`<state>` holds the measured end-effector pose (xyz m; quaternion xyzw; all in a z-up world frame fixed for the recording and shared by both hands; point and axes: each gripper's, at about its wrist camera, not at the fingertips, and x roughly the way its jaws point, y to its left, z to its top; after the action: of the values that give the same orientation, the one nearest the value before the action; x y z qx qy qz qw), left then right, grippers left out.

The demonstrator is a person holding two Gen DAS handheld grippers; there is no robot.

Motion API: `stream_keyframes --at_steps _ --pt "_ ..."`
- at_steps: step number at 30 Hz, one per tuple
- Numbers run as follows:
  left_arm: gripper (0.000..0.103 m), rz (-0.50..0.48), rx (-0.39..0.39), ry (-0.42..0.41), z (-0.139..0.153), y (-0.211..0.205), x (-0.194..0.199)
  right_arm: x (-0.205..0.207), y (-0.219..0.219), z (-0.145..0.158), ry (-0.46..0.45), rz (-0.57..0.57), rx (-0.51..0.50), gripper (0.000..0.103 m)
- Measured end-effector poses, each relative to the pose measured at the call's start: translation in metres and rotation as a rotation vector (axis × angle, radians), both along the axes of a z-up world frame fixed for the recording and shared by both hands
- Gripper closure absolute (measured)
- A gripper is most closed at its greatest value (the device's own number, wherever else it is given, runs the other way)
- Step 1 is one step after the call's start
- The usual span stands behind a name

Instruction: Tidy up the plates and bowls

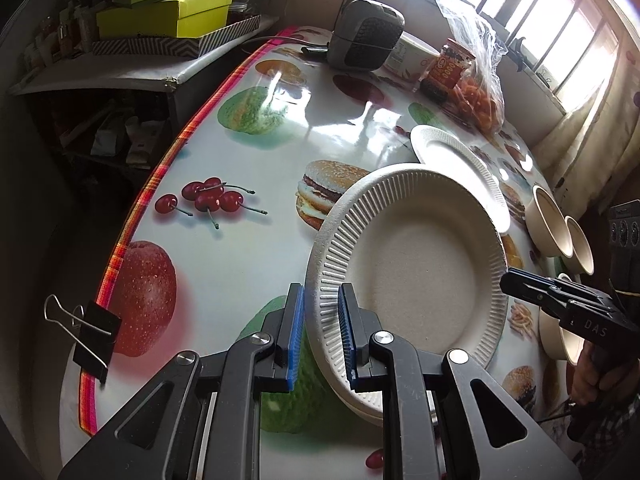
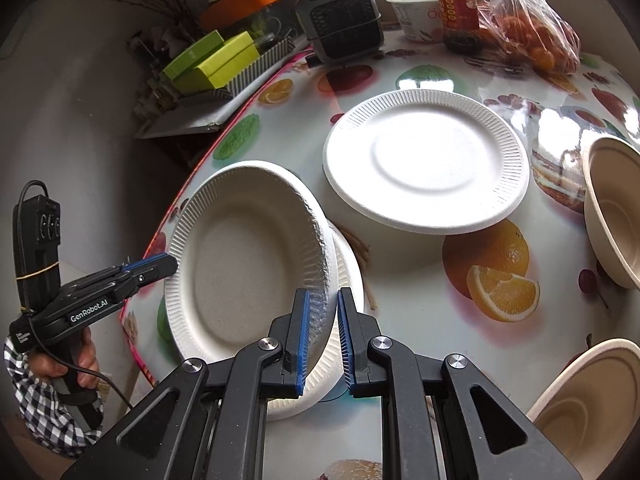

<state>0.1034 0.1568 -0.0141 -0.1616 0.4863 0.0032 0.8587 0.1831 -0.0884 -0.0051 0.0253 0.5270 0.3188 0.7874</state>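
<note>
A tilted paper plate (image 1: 416,264) is held up at an angle over another paper plate (image 2: 348,280) lying on the table. My left gripper (image 1: 320,336) has its jaws around the tilted plate's ribbed rim, narrowly apart. My right gripper (image 2: 322,344) has its jaws around the opposite rim of the tilted plate (image 2: 244,264), also narrowly apart. A third paper plate (image 2: 424,160) lies flat further back. Tan bowls (image 2: 616,208) stand at the right, seen also in the left wrist view (image 1: 548,220).
A small grey heater (image 2: 340,20), a white tub (image 2: 416,12), a jar (image 2: 460,8) and a bag of oranges (image 2: 532,40) stand at the table's far side. A binder clip (image 1: 92,332) grips the tablecloth edge. Green boxes (image 1: 168,12) sit on a side shelf.
</note>
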Motion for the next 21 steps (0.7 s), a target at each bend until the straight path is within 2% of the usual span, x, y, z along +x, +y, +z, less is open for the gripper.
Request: stream_keyframes --at_steps 21 --pt "0.085 -0.028 0.032 0.037 -0.0070 -0.0105 0.0034 -0.0085 0.0003 -0.0057 -0.035 0.004 -0.078 0.087"
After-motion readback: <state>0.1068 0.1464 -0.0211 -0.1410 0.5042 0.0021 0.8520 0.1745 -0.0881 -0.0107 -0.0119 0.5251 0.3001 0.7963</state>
